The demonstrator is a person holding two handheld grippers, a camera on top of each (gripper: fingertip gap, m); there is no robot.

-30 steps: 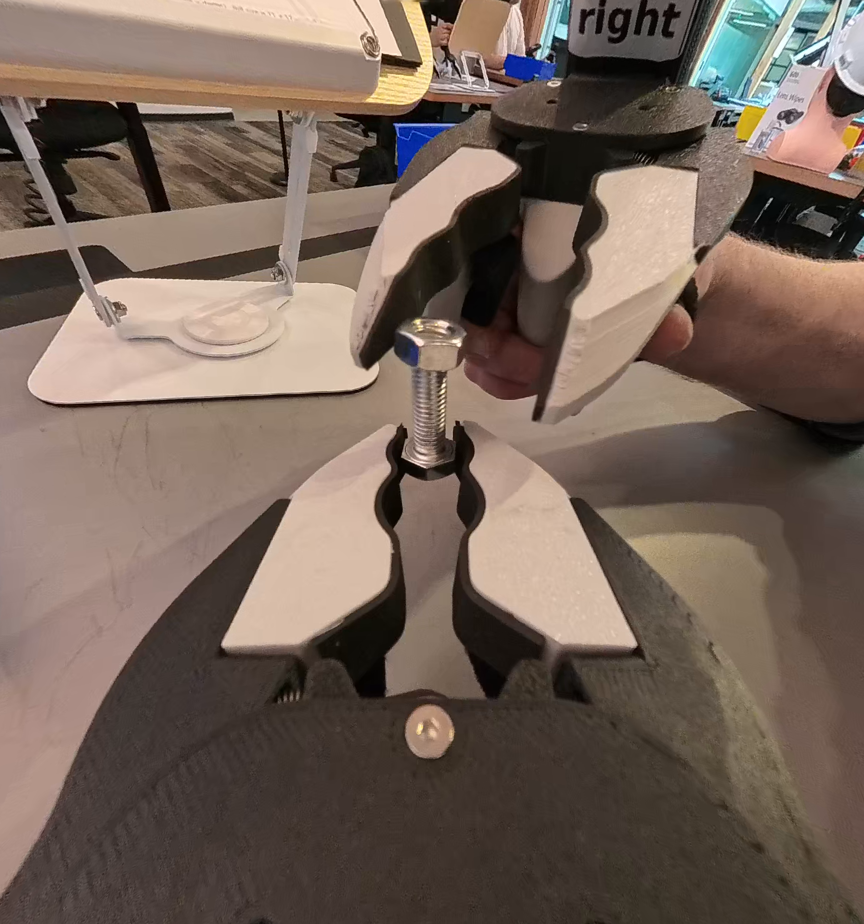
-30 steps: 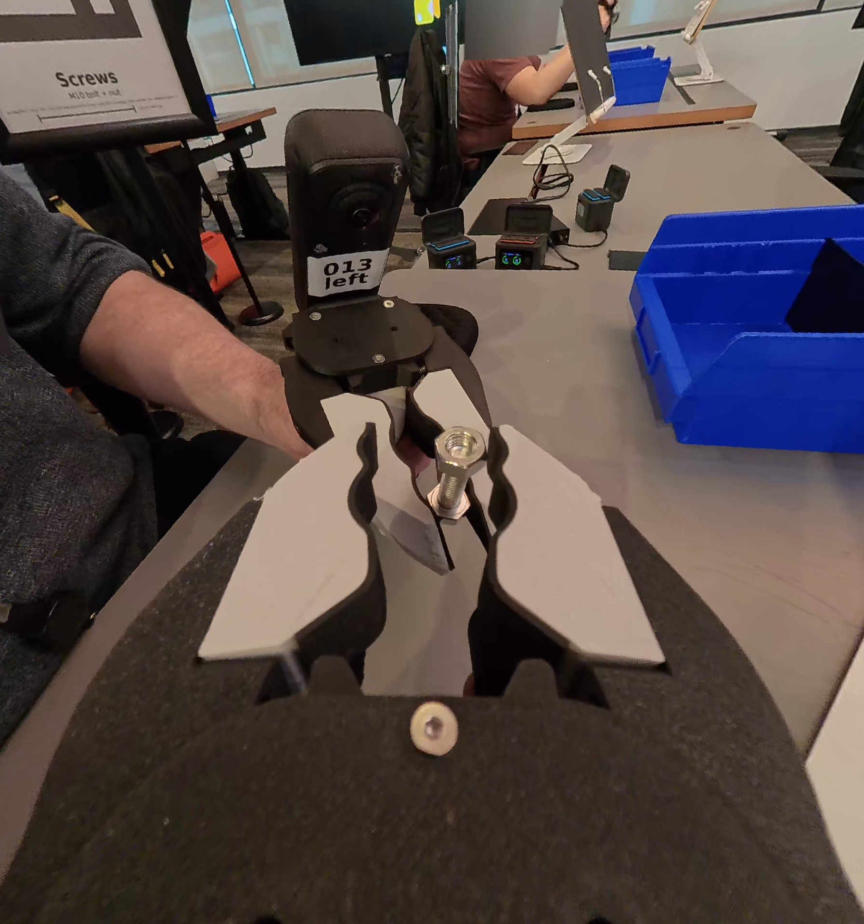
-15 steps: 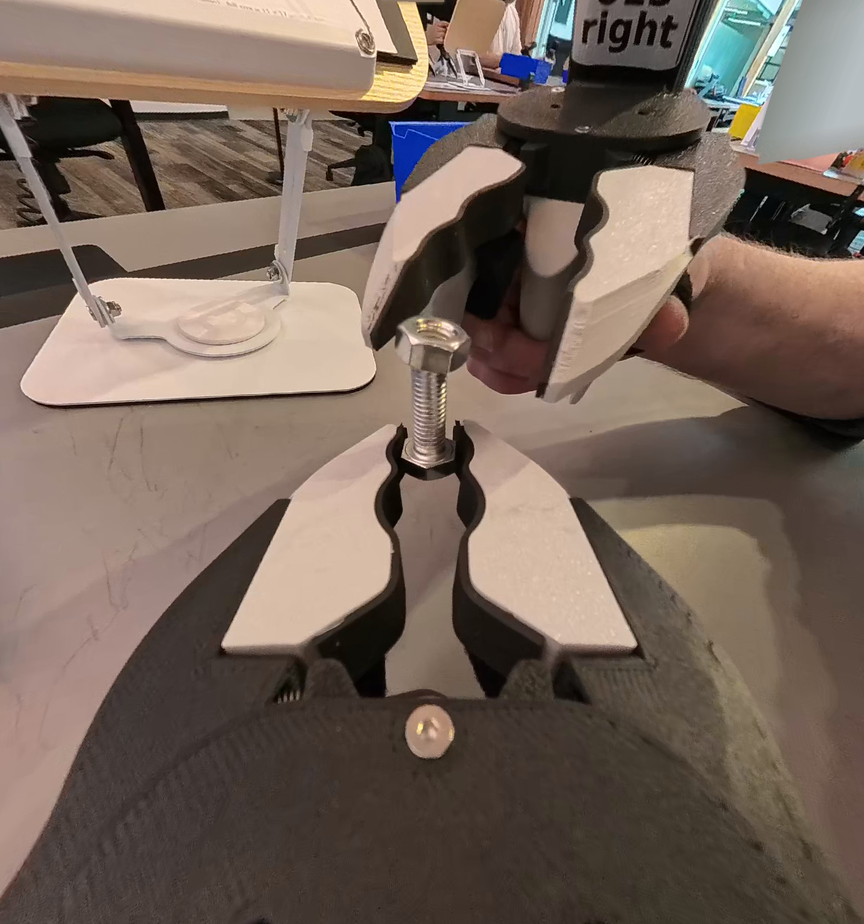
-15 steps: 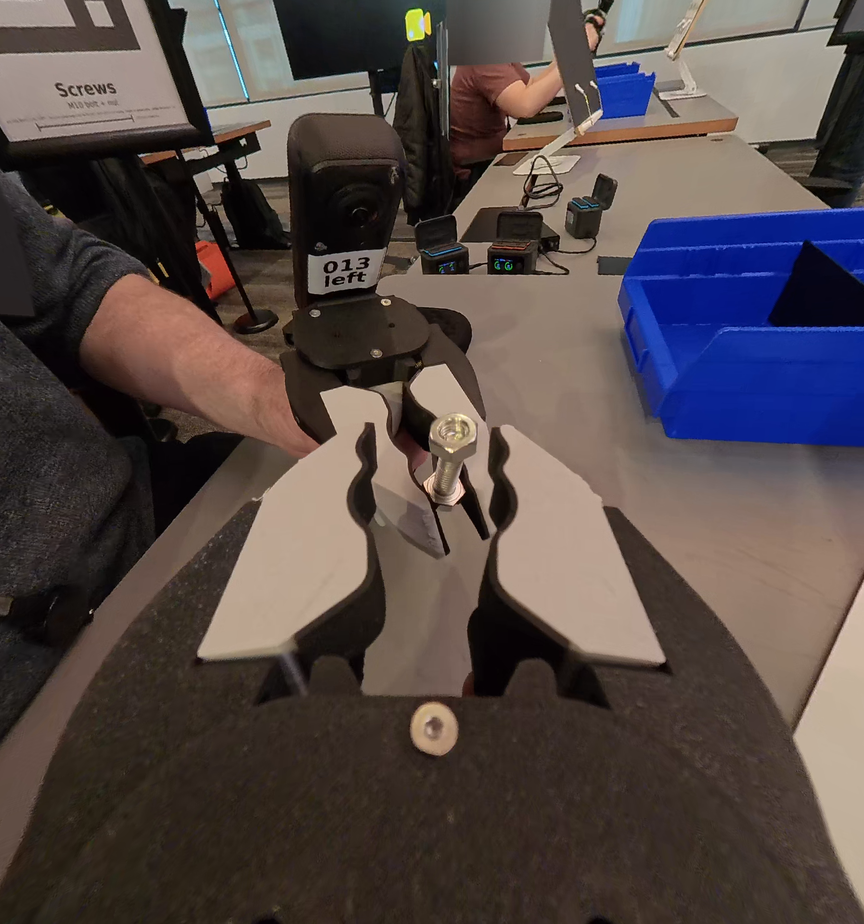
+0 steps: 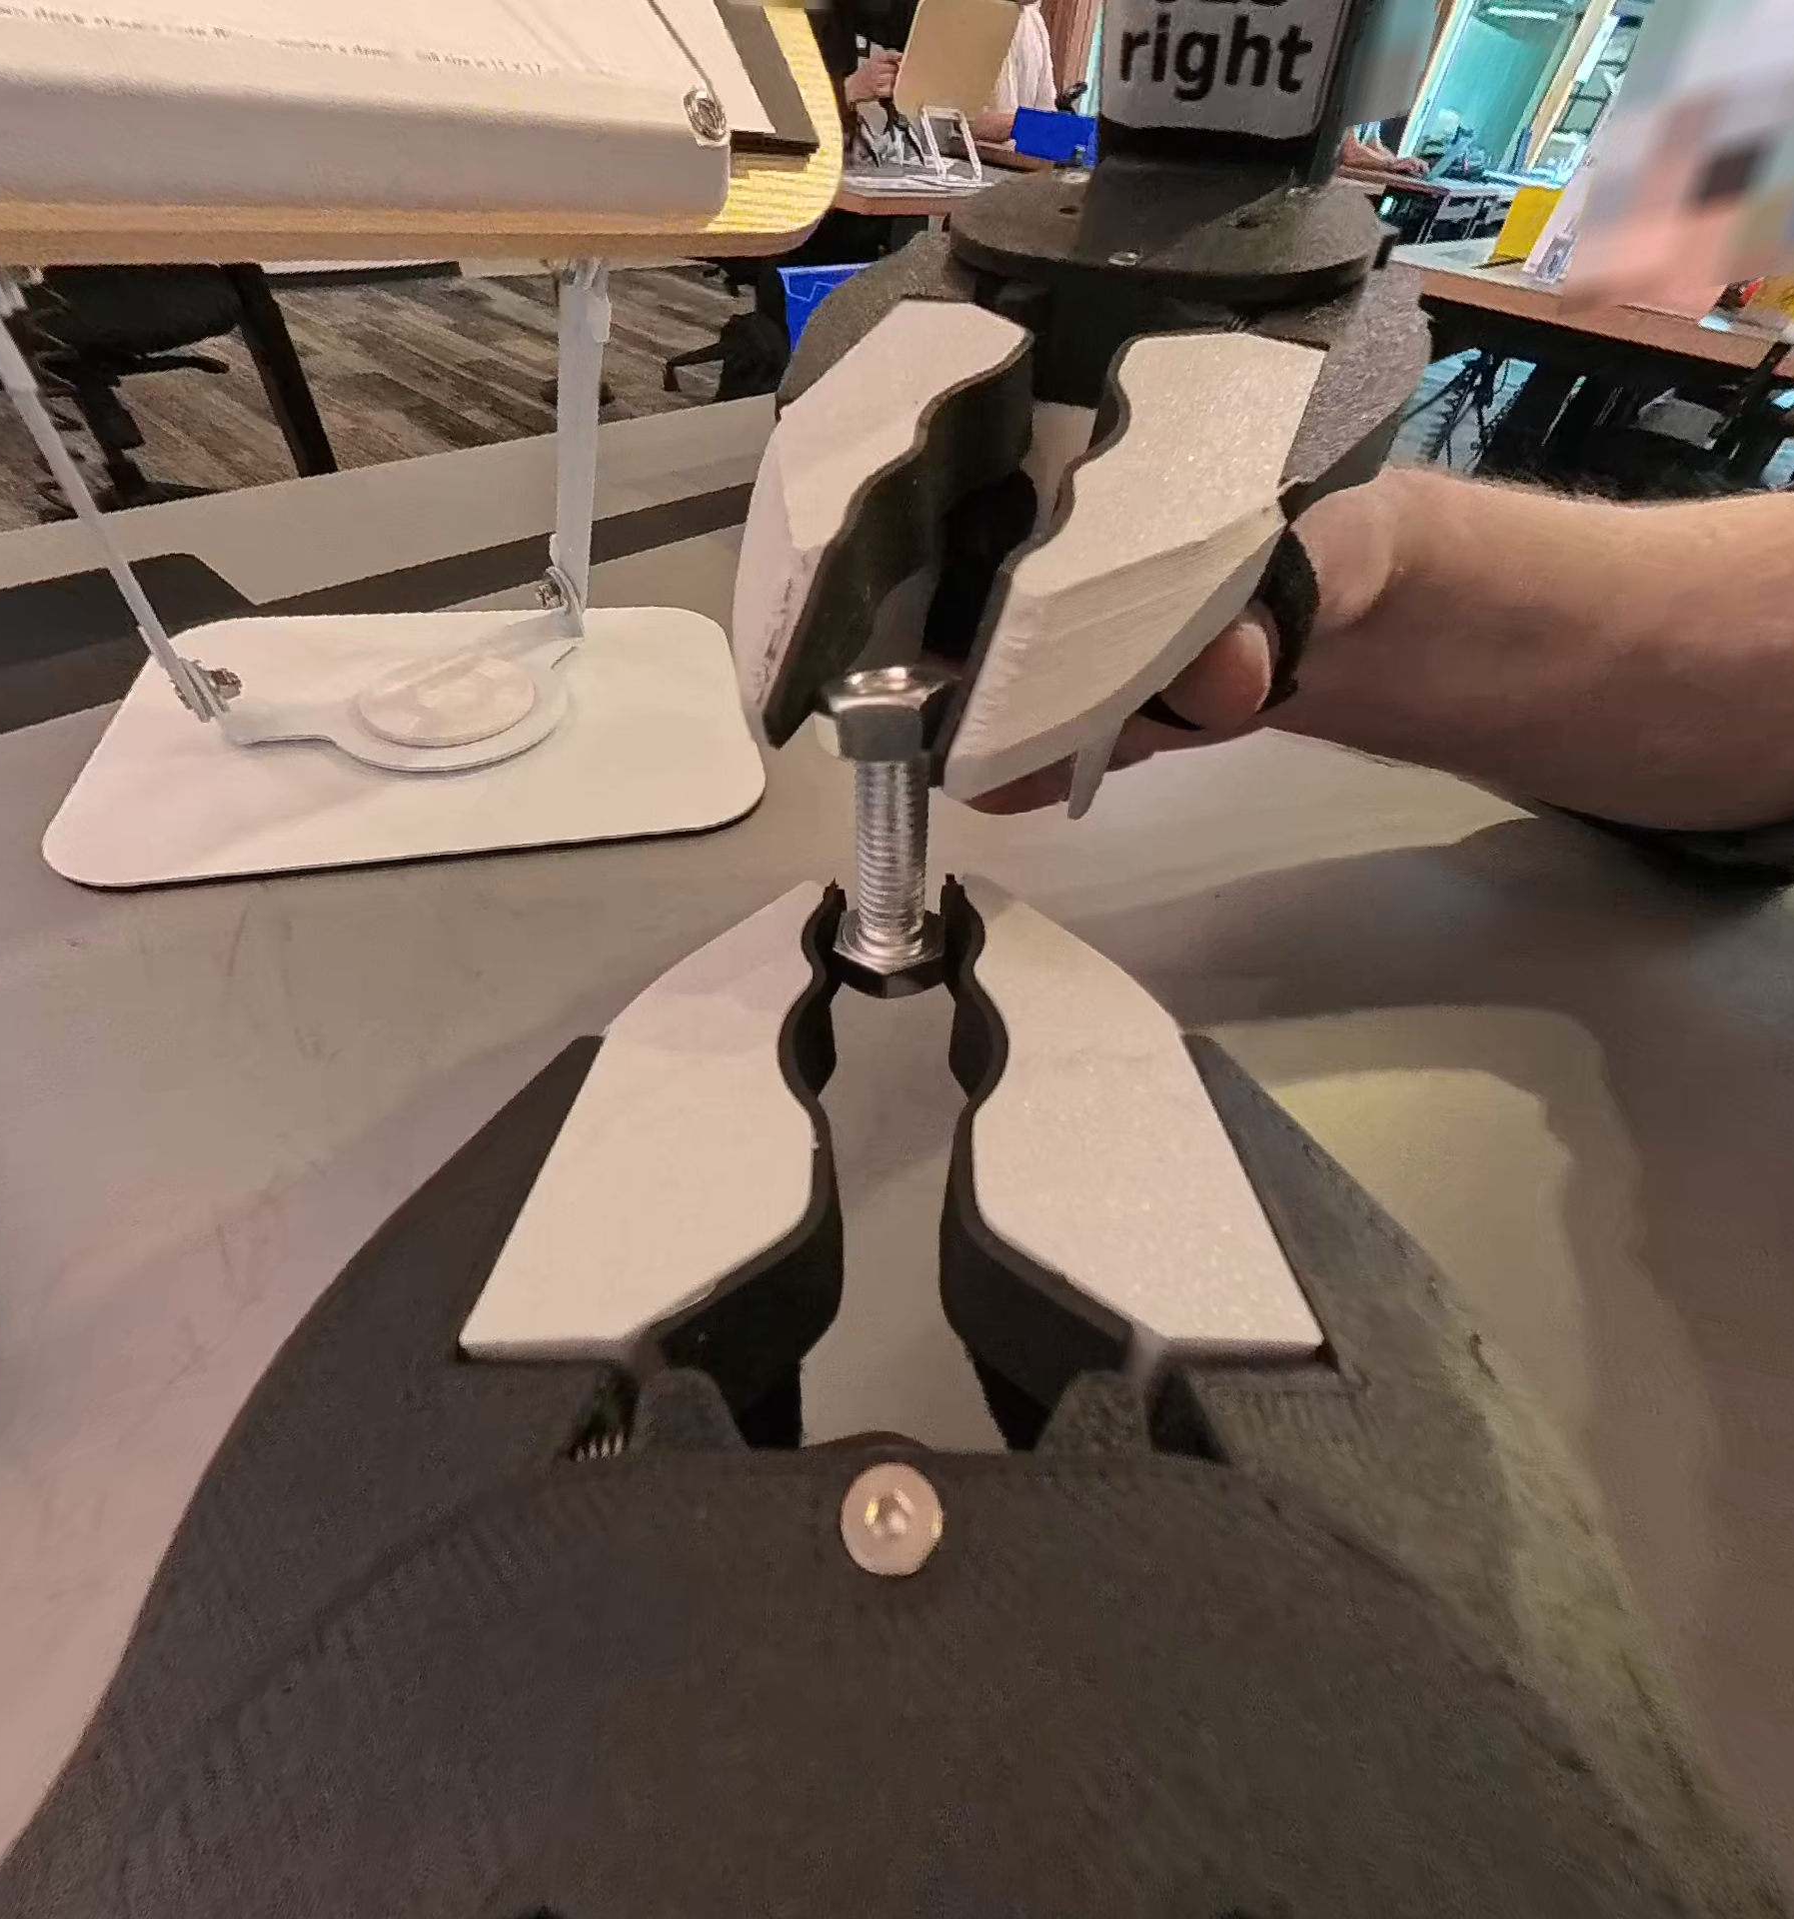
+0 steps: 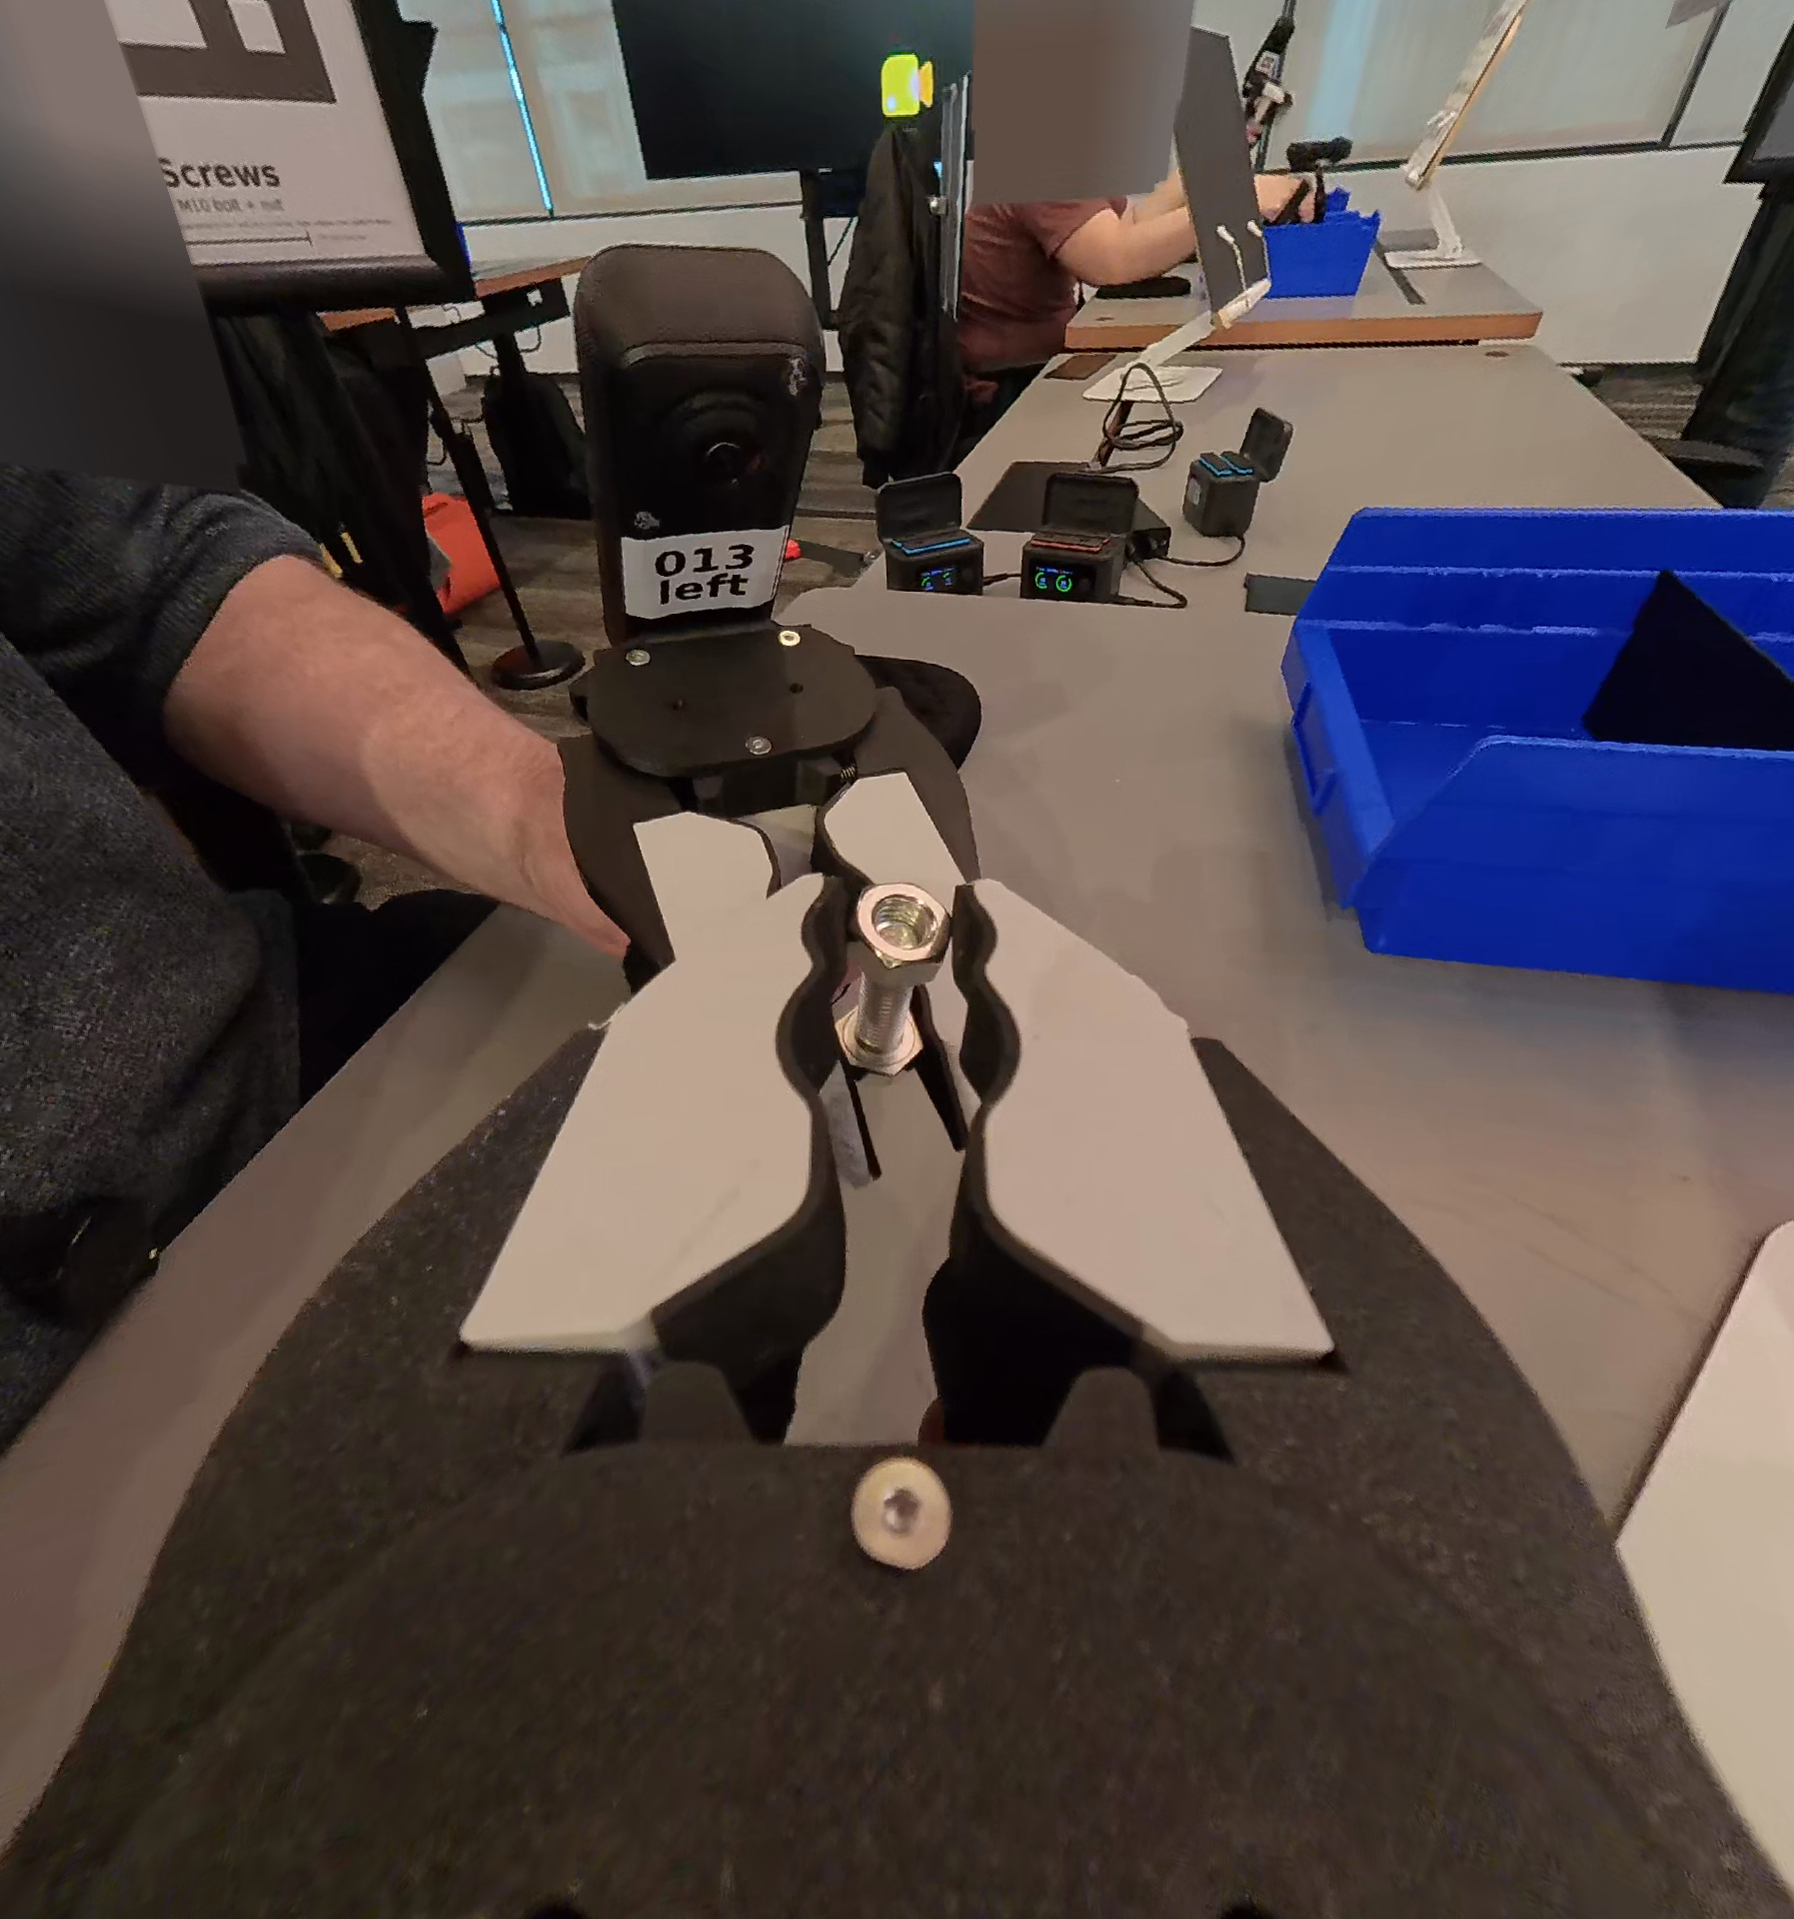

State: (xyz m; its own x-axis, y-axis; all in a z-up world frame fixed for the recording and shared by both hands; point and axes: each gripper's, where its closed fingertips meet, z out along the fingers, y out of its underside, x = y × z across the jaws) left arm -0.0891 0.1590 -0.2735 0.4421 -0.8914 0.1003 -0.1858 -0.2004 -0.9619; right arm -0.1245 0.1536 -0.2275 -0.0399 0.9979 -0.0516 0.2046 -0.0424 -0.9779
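A silver bolt [image 5: 887, 831] stands upright above the grey table [image 5: 249, 1090]. My left gripper [image 5: 887, 940] is shut on the bolt's hex head at the bottom. A silver nut [image 5: 887, 717] sits on the top end of the thread. My right gripper [image 6: 898, 924] comes from the far side, and its two pads press on opposite sides of the nut [image 6: 901, 929]. The right wrist view looks down into the nut's threaded bore, with the bolt shaft [image 6: 882, 1012] below it. The left gripper's fingers [image 6: 872, 831] show beyond and under the bolt.
A white stand base [image 5: 404, 727] lies on the table at the left, under a raised board [image 5: 352, 125]. A blue bin [image 6: 1598, 810] stands at the right in the right wrist view. Small charger cases [image 6: 1069, 540] sit farther back. A white plate edge [image 6: 1765, 1506] is at the lower right. There is about 5 cm between the tips of the two grippers.
My right gripper moved in over the bolt's top, and its pads came together on the nut. My left gripper kept its hold on the bolt head.
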